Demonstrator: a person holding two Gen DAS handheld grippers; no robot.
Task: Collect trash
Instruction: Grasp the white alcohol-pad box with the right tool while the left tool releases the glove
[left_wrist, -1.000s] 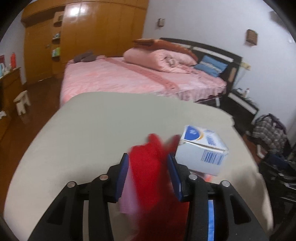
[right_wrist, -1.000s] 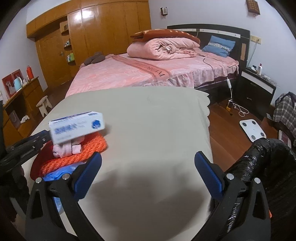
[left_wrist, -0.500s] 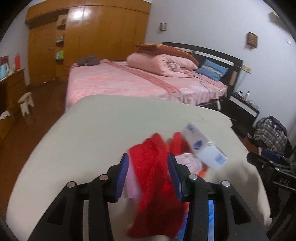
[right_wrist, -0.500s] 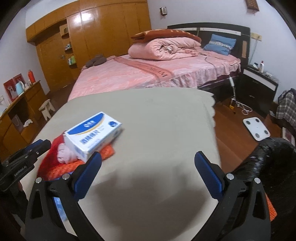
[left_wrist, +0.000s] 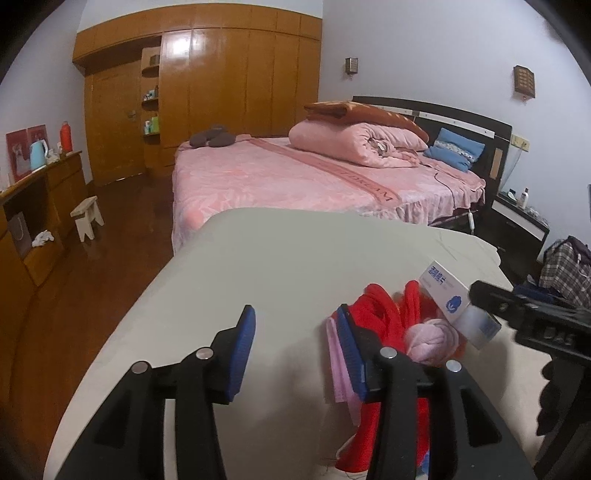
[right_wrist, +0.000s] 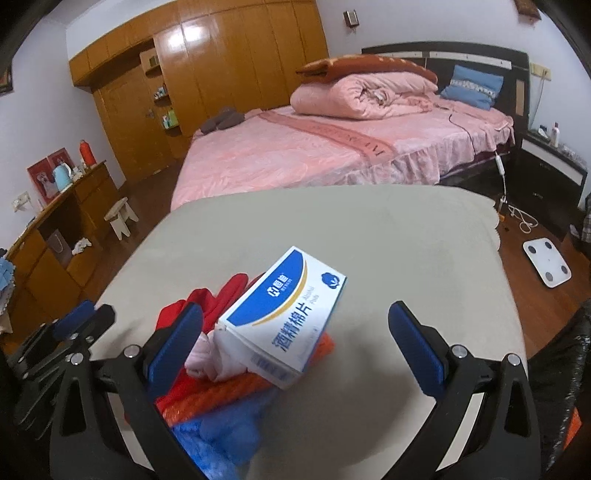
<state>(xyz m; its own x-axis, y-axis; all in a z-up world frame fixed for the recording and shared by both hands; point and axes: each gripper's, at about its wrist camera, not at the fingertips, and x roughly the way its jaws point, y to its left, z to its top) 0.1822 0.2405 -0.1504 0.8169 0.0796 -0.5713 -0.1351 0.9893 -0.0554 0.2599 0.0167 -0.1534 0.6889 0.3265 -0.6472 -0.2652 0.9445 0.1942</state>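
A pile of trash lies on the beige table (left_wrist: 295, 258): a red cloth (left_wrist: 384, 314), a pink wad (left_wrist: 432, 336) and a white and blue box (left_wrist: 447, 295) on top. My left gripper (left_wrist: 295, 317) has its jaws opening, with nothing between them; the red cloth lies just outside its right finger. In the right wrist view my right gripper (right_wrist: 295, 310) stands wide open around the box (right_wrist: 291, 317), its pads apart from it. Under the box are the red cloth (right_wrist: 218, 299), an orange net (right_wrist: 229, 395) and blue plastic (right_wrist: 229, 432).
A black trash bag (right_wrist: 561, 369) hangs at the table's right edge. Beyond the table stands a pink bed (left_wrist: 295, 177). A small stool (left_wrist: 86, 218) and a wooden dresser (left_wrist: 37, 206) are on the left, and a white scale (right_wrist: 546, 264) lies on the floor.
The left gripper has let go of the red cloth and shifted left of it. The right gripper has moved left over the pile, so the box now lies between its fingers.
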